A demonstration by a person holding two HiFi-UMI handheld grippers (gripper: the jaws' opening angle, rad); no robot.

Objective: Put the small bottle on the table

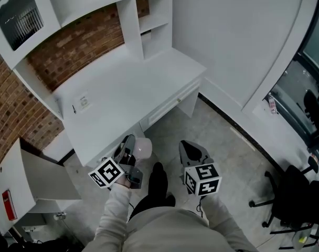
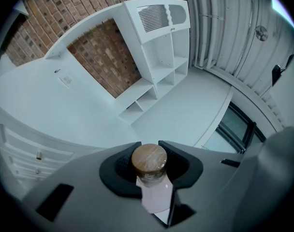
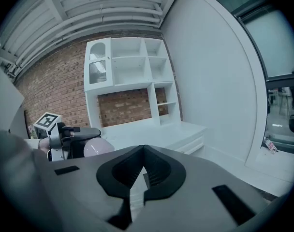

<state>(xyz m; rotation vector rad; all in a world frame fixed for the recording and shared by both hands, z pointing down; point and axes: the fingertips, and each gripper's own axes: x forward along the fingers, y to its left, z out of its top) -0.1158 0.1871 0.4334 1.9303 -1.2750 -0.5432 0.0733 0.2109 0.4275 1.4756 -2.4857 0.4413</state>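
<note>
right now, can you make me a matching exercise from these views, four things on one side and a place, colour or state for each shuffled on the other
Things:
1. small bottle
2. right gripper
3. desk
4. brick wall

Place, colour or state:
a. red-brown, behind the shelves
b. shut, nothing between its fingers
c. gripped by the left gripper, brown cap pointing forward
d. white, with drawers

Pairs: 1-c, 2-b, 3-d, 4-a
</note>
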